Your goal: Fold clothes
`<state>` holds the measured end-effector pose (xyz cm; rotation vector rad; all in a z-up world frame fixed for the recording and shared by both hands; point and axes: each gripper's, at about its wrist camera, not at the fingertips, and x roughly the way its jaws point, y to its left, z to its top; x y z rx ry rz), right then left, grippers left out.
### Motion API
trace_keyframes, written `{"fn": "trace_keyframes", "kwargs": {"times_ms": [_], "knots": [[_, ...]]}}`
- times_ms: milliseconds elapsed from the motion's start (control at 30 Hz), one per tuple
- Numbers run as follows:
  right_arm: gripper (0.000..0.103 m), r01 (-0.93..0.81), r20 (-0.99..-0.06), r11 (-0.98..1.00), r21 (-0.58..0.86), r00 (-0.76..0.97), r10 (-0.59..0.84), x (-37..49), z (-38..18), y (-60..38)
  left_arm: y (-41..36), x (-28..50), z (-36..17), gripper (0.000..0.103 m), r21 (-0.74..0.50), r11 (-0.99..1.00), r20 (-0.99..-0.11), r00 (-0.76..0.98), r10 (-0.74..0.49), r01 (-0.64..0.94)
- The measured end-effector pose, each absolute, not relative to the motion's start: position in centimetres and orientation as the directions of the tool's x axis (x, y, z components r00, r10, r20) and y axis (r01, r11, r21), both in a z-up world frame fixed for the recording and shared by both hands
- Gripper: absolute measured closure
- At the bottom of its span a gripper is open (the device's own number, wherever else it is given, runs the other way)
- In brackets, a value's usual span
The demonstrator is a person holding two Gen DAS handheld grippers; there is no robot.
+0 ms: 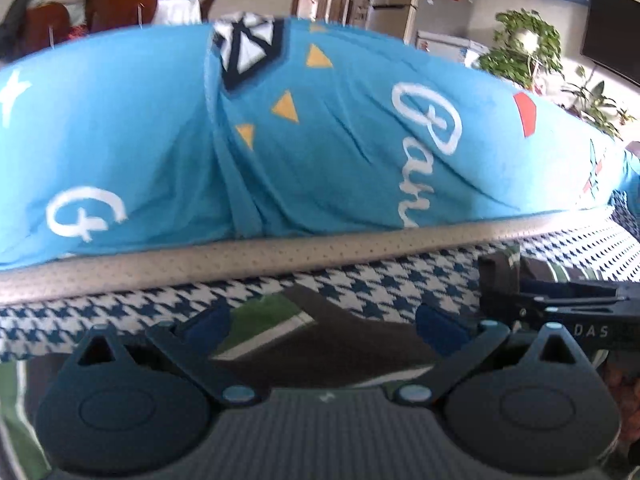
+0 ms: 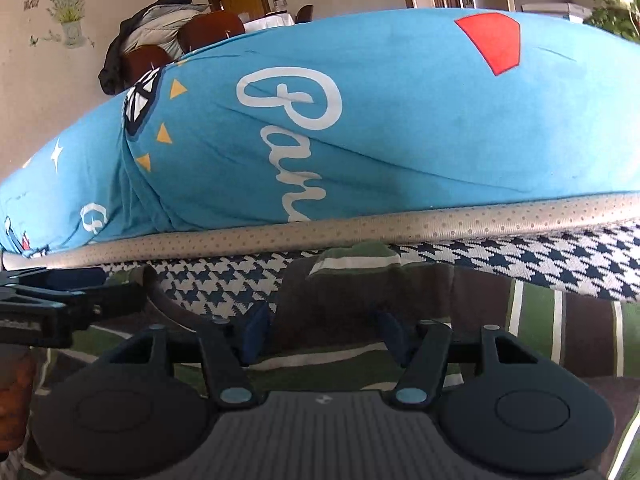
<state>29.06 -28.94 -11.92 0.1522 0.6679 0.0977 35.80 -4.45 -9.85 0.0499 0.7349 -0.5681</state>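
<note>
A garment striped in green, brown and white (image 2: 540, 320) lies on a houndstooth cover (image 2: 520, 260). My right gripper (image 2: 322, 328) is low over it, jaws partly apart. A raised brown fold of the garment sits between its blue pads (image 2: 256, 326), which do not visibly pinch it. My left gripper (image 1: 324, 326) stands wide open over the same garment (image 1: 264, 316), nothing pressed between its fingers. Each gripper shows at the edge of the other's view: the right gripper (image 1: 540, 300) and the left gripper (image 2: 60, 304).
A large blue cushion (image 1: 320, 140) with white script and coloured shapes rises just behind the garment, edged by a grey dotted band (image 1: 280, 256). Beyond it are chairs with a coat (image 2: 160, 32), potted plants (image 1: 524, 44) and a dark screen (image 1: 612, 32).
</note>
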Motion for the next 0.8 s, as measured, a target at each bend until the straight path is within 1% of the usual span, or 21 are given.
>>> {"fn": "trace_keyframes", "kwargs": {"times_ms": [100, 200, 267, 300, 333, 367, 400, 433, 467, 500, 567, 600, 667, 733, 800], "knots": [[0.049, -0.048, -0.603, 0.988, 0.144, 0.788, 0.126, 29.0, -12.1, -28.8, -4.8, 36.1, -10.7, 0.0, -0.143, 0.842, -0.656, 0.587, -0.474, 0.521], [0.057, -0.049, -0.598, 0.989, 0.14, 0.792, 0.124, 28.9, -12.1, -28.8, -4.9, 36.1, -11.1, 0.0, -0.143, 0.83, -0.656, 0.576, -0.487, 0.539], [0.068, -0.056, -0.597, 0.988, 0.142, 0.791, 0.13, 29.0, -12.1, -28.8, -5.0, 35.9, -11.2, 0.004, -0.137, 0.823, -0.652, 0.575, -0.494, 0.552], [0.07, -0.058, -0.597, 0.988, 0.143, 0.791, 0.133, 29.0, -12.0, -28.8, -5.0, 35.8, -11.1, 0.006, -0.138, 0.816, -0.648, 0.572, -0.503, 0.561], [0.073, -0.058, -0.597, 0.987, 0.148, 0.791, 0.135, 29.0, -12.0, -28.8, -4.9, 35.6, -11.0, 0.013, -0.139, 0.809, -0.643, 0.57, -0.512, 0.571], [0.075, -0.058, -0.597, 0.986, 0.156, 0.79, 0.141, 29.0, -12.0, -28.8, -4.9, 35.5, -11.0, 0.022, -0.138, 0.804, -0.639, 0.569, -0.518, 0.578], [0.075, -0.056, -0.597, 0.985, 0.166, 0.789, 0.145, 29.0, -12.0, -28.9, -4.9, 35.5, -10.9, 0.029, -0.138, 0.802, -0.637, 0.568, -0.521, 0.581], [0.077, -0.052, -0.596, 0.983, 0.175, 0.789, 0.148, 29.0, -12.0, -29.0, -4.9, 35.5, -10.8, 0.044, -0.143, 0.8, -0.638, 0.563, -0.525, 0.583], [0.08, -0.047, -0.595, 0.982, 0.184, 0.79, 0.15, 29.0, -12.0, -29.1, -4.8, 35.5, -10.8, 0.052, -0.144, 0.8, -0.639, 0.563, -0.525, 0.582], [0.08, -0.042, -0.594, 0.98, 0.195, 0.79, 0.152, 29.0, -11.9, -29.2, -4.8, 35.4, -10.8, 0.054, -0.138, 0.805, -0.638, 0.57, -0.518, 0.576], [0.083, -0.035, -0.593, 0.976, 0.215, 0.79, 0.159, 29.0, -11.9, -29.4, -4.7, 35.4, -10.8, 0.068, -0.127, 0.814, -0.632, 0.586, -0.507, 0.567], [0.083, -0.032, -0.593, 0.974, 0.224, 0.789, 0.162, 29.0, -11.9, -29.5, -4.6, 35.4, -10.8, 0.071, -0.122, 0.818, -0.629, 0.594, -0.501, 0.562], [0.084, -0.027, -0.589, 0.971, 0.24, 0.79, 0.167, 29.0, -11.8, -29.7, -4.5, 35.3, -10.8, 0.081, -0.117, 0.827, -0.625, 0.607, -0.492, 0.55], [0.085, -0.023, -0.583, 0.968, 0.252, 0.794, 0.17, 29.0, -11.6, -29.9, -4.7, 35.2, -10.7, 0.086, -0.095, 0.833, -0.619, 0.623, -0.478, 0.544], [0.085, -0.023, -0.571, 0.968, 0.248, 0.804, 0.166, 29.0, -11.3, -29.8, -5.3, 34.8, -10.6, 0.088, -0.058, 0.842, -0.61, 0.649, -0.455, 0.536]]}}
